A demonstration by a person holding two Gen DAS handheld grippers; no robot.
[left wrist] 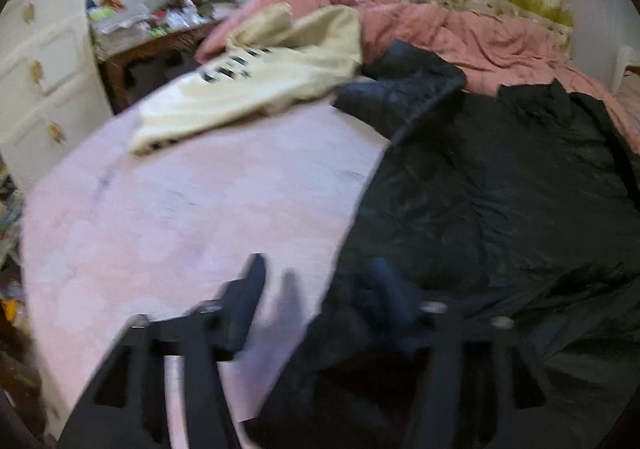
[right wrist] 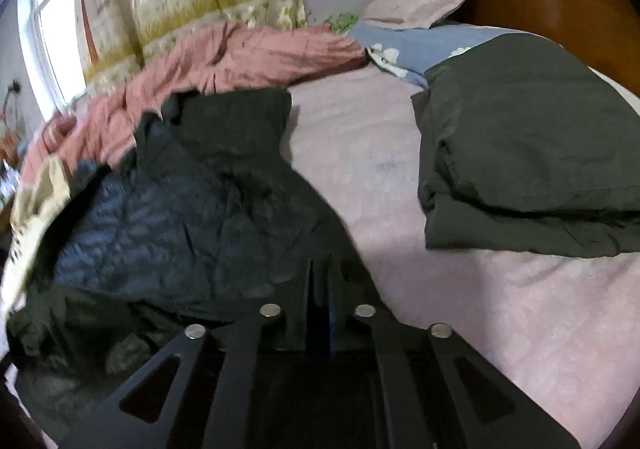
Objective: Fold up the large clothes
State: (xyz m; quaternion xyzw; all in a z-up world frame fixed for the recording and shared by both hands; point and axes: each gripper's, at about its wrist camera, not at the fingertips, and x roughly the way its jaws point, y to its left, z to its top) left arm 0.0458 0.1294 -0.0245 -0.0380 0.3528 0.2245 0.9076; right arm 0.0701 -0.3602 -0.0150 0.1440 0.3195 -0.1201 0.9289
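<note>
Right tongs (right wrist: 320,289) are seen closed on the near hem of the black jacket (right wrist: 208,209). Left tongs (left wrist: 320,289) are held apart, one finger over the bed sheet (left wrist: 180,209), one over the jacket's left edge. Jacket is spread on the bed, long axis near-to-far, between both tongs.
</note>
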